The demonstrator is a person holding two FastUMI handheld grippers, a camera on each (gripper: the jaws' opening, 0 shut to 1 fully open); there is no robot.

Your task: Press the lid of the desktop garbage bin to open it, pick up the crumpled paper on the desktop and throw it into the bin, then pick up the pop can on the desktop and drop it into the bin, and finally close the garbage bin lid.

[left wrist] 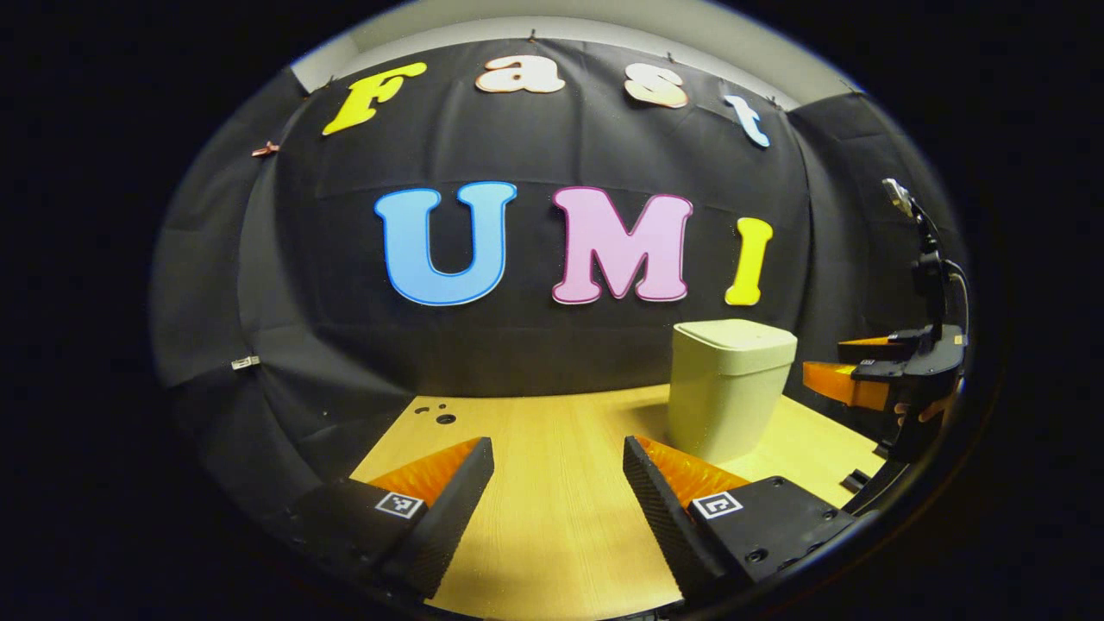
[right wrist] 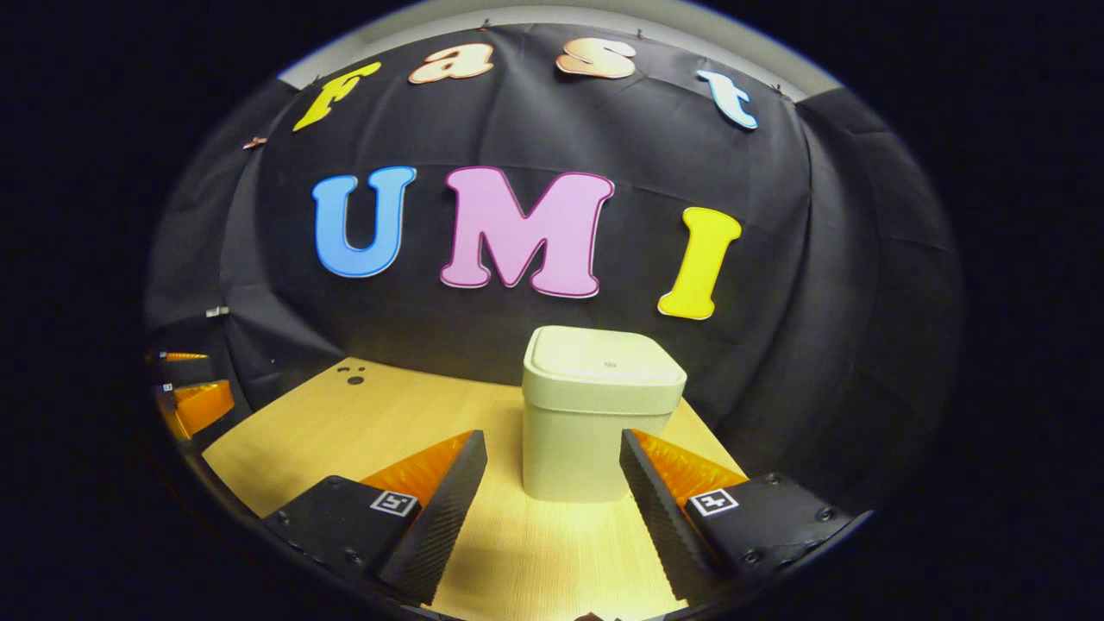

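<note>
The bin (right wrist: 595,423) stands on the surface (right wrist: 362,431) with its lid (right wrist: 604,362) closed; judging by that, the task is either unstarted or finished. Both the left tool (left wrist: 559,492) and right tool (right wrist: 554,483) are released, grasping nothing.

One bin (right wrist: 595,423) stands on one table (right wrist: 345,423), and it wears one lid (right wrist: 604,364), down flat. Two grippers: the left gripper (left wrist: 559,483) well to the left of the bin and the right gripper (right wrist: 552,483) just in front of the bin, each with two fingers spread apart. Left of the bin, at the table's far corner, a cluster of small dark holes (right wrist: 352,373); their number is unclear.
</note>
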